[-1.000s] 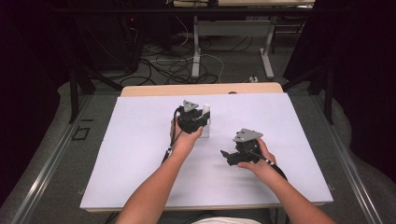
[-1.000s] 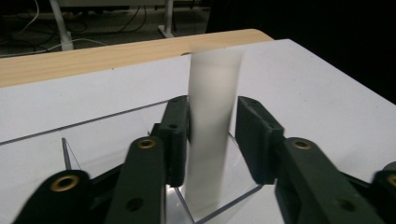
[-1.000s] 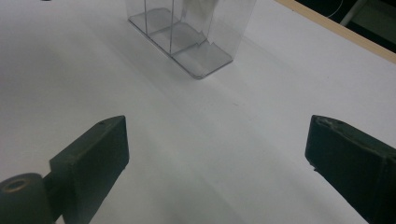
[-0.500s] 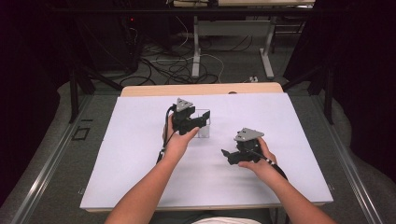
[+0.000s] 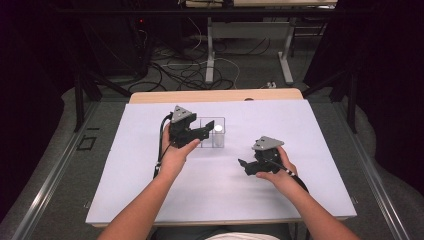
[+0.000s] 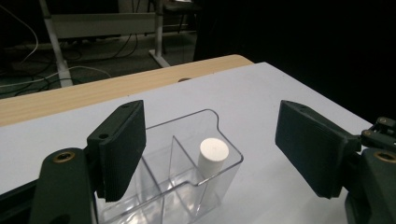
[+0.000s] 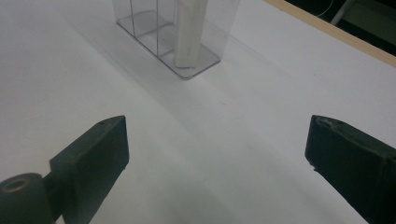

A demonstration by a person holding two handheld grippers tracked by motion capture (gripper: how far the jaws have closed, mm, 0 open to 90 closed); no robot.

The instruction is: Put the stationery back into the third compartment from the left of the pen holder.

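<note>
left gripper [image 5: 206, 132]: jaws spread wide, empty, pointing to the person's right, held above the table
right gripper [image 5: 243, 164]: jaws wide apart, empty, pointing left, low
forearms: bare, both reaching in from the bottom edge

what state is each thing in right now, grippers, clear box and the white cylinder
left gripper: open, jaws either side of the box, not touching it
right gripper: open, holding nothing, above bare table
clear divided box: upright on the table
white cylinder: standing upright in an end compartment
</note>
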